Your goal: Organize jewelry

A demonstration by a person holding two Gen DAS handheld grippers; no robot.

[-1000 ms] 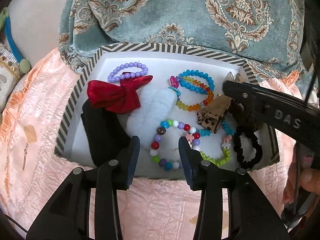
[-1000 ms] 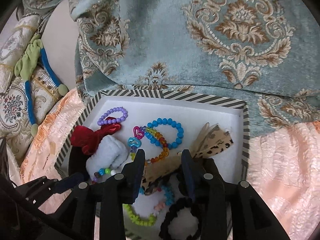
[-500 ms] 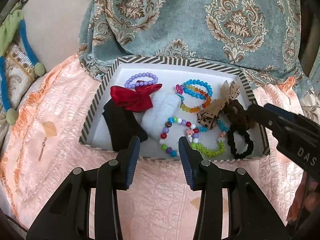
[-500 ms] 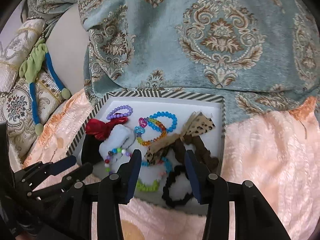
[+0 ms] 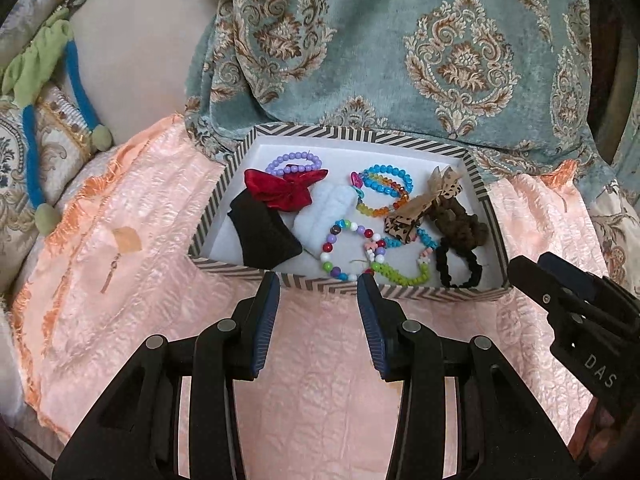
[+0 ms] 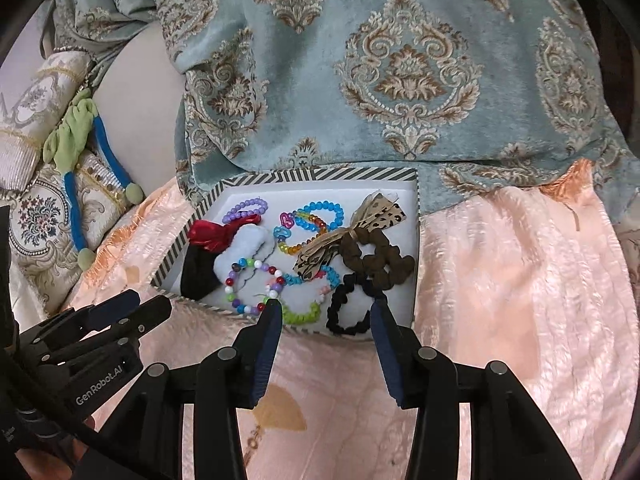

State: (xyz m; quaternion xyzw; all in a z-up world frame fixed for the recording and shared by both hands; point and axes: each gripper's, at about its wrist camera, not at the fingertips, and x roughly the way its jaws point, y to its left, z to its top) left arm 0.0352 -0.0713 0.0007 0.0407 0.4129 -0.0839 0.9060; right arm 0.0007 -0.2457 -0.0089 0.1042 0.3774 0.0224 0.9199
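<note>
Two tongs, the left tongs [image 5: 314, 280] and the right tongs [image 6: 324, 306], were spread wide and held nothing, just in front of the striped box [image 5: 360, 133]. The box sat on the bumpy pink blanket [image 5: 132, 240], likely to keep everything together. Inside lay round bead bracelets [image 5: 348, 250], a shiny red bow [image 5: 282, 190] and a crinkly black scrunchie [image 5: 460, 266].

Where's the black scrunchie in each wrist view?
Left wrist: black scrunchie in the striped box's near-right corner, right of the left gripper.
Right wrist: black scrunchie at the box's near edge, between the right gripper's open jaws.
Shared landmark: the brown scrunchie touching it, just behind.
</note>
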